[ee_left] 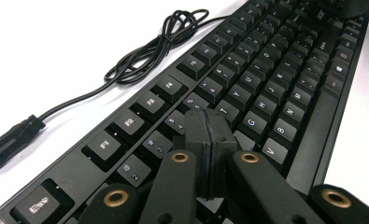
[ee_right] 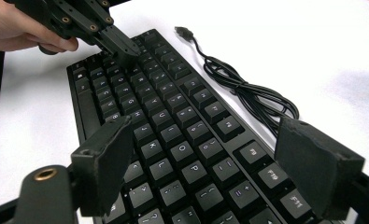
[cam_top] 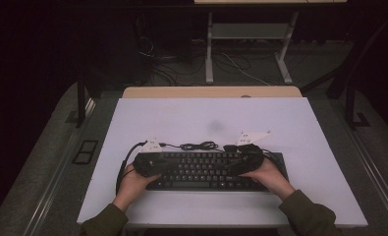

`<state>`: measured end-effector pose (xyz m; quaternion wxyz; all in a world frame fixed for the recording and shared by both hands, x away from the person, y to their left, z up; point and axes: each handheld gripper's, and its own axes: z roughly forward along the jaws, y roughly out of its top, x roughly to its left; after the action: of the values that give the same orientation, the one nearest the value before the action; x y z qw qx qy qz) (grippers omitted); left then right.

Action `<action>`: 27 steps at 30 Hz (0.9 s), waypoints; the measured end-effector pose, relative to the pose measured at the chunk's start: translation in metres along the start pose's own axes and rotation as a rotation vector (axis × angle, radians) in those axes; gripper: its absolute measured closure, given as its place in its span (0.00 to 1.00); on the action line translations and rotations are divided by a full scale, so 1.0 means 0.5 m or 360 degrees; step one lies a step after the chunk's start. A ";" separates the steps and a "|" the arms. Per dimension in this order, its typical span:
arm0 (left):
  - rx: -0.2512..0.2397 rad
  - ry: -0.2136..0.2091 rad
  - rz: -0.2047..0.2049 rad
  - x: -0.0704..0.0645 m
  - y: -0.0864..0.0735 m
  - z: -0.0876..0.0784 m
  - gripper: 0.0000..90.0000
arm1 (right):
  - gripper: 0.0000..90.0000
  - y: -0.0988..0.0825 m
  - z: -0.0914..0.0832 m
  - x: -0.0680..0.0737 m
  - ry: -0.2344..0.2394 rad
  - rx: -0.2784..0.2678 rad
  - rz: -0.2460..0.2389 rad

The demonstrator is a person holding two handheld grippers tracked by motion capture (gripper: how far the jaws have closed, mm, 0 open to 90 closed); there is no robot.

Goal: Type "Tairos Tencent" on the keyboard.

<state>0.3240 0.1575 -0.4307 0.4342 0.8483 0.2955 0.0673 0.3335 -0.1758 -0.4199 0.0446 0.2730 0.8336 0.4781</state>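
— So where's the keyboard?
— Flat on the white bench, cable coiled behind it.
— Grippers?
— Left gripper pressed together on the keys; right gripper spread wide above them.

A: There's the black keyboard, lying flat on the white table near the person's edge, long side running left to right

B: Keys up, white legends, function row along the far side!

A: And its black cable sits in a loose bundle just behind it, the plug end lying free on the table
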 end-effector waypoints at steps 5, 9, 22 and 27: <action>-0.0017 -0.0003 -0.0011 0.000 0.002 -0.004 0.90 | 0.21 0.007 0.003 -0.002 0.0030 0.0010 0.0004; -0.0032 0.0007 -0.0015 -0.002 0.003 -0.006 0.78 | 0.22 0.017 0.005 0.000 0.0044 0.0006 -0.0015; -0.0028 0.0071 0.0000 -0.005 0.003 -0.006 0.41 | 0.65 0.025 0.018 0.013 0.0146 -0.0002 -0.0023; -0.0029 0.0082 -0.0003 -0.006 0.002 -0.002 0.32 | 0.81 0.027 0.023 0.019 0.0181 0.0010 -0.0036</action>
<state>0.3215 0.1560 -0.4285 0.4343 0.8420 0.3066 0.0914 0.3347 -0.1569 -0.4131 0.0017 0.2360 0.8393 0.4897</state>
